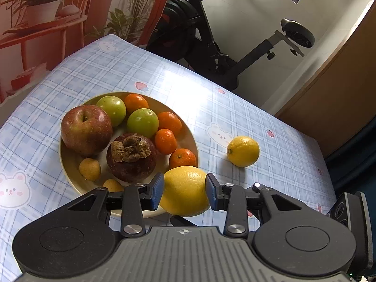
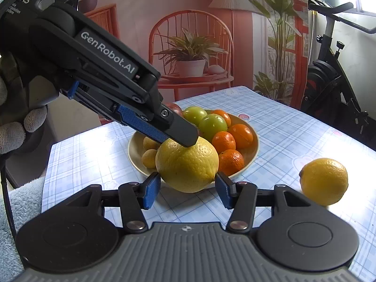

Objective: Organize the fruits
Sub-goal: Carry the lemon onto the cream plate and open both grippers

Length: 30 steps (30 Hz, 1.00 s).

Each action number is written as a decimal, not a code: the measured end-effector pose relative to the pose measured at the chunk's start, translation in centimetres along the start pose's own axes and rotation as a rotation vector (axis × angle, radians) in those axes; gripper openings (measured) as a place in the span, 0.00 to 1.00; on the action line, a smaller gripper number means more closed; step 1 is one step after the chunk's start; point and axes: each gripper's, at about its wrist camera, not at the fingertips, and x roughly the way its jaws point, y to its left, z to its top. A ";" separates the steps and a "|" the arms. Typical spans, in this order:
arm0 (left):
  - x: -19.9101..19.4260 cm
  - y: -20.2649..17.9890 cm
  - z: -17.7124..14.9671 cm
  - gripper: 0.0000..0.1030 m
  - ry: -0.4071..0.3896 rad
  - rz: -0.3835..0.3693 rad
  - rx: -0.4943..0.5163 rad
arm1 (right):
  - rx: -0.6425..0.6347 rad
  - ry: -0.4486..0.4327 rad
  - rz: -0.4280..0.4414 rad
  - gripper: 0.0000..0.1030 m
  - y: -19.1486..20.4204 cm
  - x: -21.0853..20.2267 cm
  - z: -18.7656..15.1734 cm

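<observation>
A large yellow lemon sits between the pads of my left gripper, which is shut on it at the plate's near edge. In the right wrist view the same lemon lies between the spread pads of my right gripper, which looks open, and the left gripper's finger rests on top of it. The cream plate holds a red apple, two green fruits, a mangosteen, several tangerines and small yellow fruits. A second lemon lies on the cloth.
The table has a blue checked cloth with bear prints. An exercise bike stands beyond the far edge. A wooden panel is at right. A grey towel lies at the table's left edge.
</observation>
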 end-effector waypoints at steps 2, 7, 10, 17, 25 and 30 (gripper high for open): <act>-0.1 0.2 0.0 0.38 -0.001 0.002 -0.011 | -0.002 0.001 0.002 0.53 -0.1 0.2 0.1; -0.1 1.1 -0.3 0.38 -0.015 -0.005 -0.043 | 0.011 -0.021 -0.028 0.51 -0.4 0.6 0.7; -0.1 1.1 -0.6 0.38 -0.028 -0.001 -0.050 | 0.014 -0.029 -0.045 0.51 -0.3 0.4 0.9; -0.3 1.5 -0.4 0.38 -0.047 -0.001 -0.057 | 0.026 -0.030 -0.057 0.48 -0.6 0.2 0.8; -0.7 1.8 -0.4 0.38 -0.058 0.012 -0.062 | 0.019 -0.003 -0.055 0.44 -0.3 0.6 0.6; -0.8 0.8 -0.3 0.38 -0.071 0.017 -0.034 | 0.028 -0.024 -0.083 0.44 -0.9 -0.9 0.2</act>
